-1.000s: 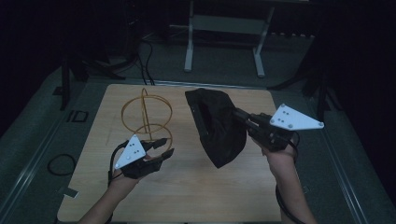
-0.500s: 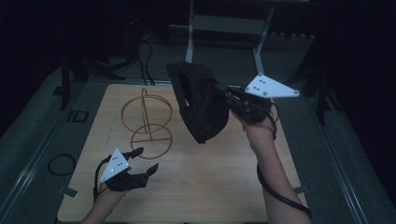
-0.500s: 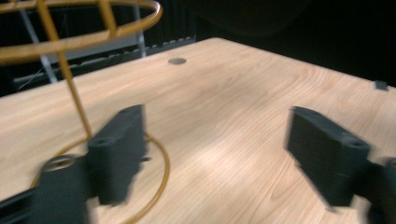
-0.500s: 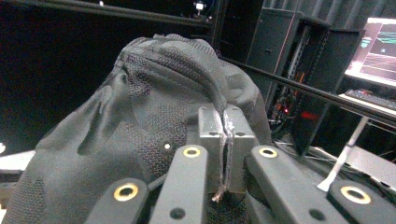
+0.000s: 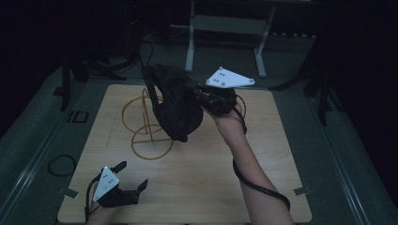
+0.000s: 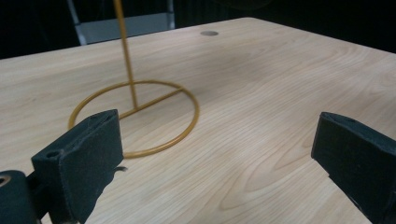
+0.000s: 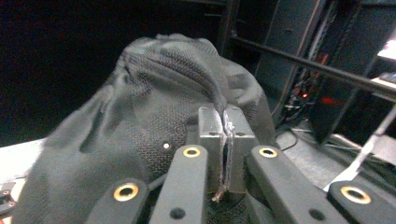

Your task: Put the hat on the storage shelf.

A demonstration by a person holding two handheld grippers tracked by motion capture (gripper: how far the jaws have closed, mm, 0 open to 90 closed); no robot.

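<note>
Movement is going on in both hands compared with a second ago: the right gripper [image 5: 199,93] is carrying the black cap [image 5: 174,104] up and toward the far left, so that it is now hanging over the gold wire stand [image 5: 149,123], while the left gripper [image 5: 126,180] is retreating to the near edge of the wooden table [image 5: 263,154]. I am judging that the cap is about to be hung on the stand. The right jaws are pinching the fabric tightly; the left jaws are standing wide apart, holding nothing. The cap's long axis is running steeply, its lower end pointing down toward the table.
</note>
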